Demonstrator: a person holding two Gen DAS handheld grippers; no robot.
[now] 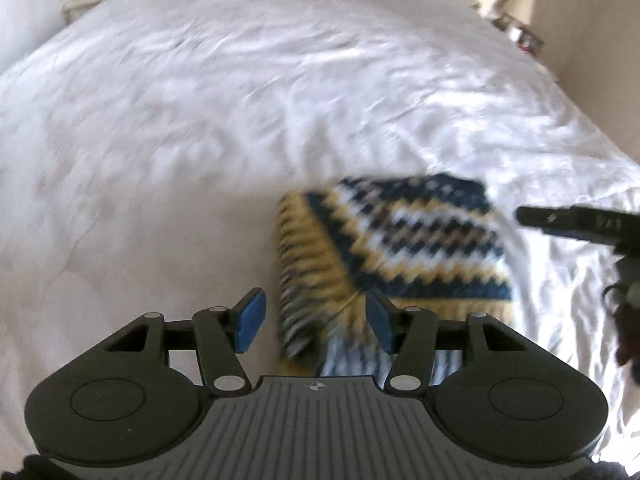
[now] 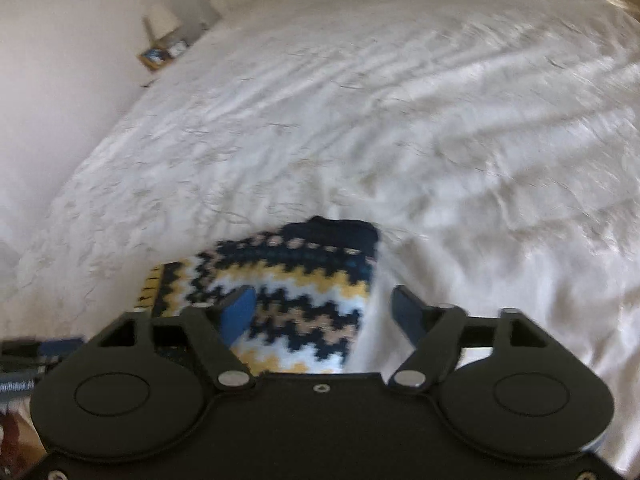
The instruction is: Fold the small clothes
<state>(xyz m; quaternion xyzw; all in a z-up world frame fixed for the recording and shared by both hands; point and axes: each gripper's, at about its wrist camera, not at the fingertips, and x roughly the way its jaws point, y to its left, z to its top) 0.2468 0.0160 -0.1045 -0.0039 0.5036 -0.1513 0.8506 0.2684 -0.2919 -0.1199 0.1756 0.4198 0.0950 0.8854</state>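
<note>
Knit [image 1: 400, 240] was seen flat on bed [image 1: 200, 120], just ahead of both. Left gripper [image 1: 316, 320] spread, straddling near-left corner; right gripper [image 2: 320, 312] spread wide over its right edge, nothing pinched.

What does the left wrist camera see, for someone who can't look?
A folded knitted garment with navy, yellow and white zigzags lies on a wrinkled white bedsheet. The left hand-held gripper hangs over its near edge, blue pads apart. The right hand-held gripper pokes in from the right.
</note>
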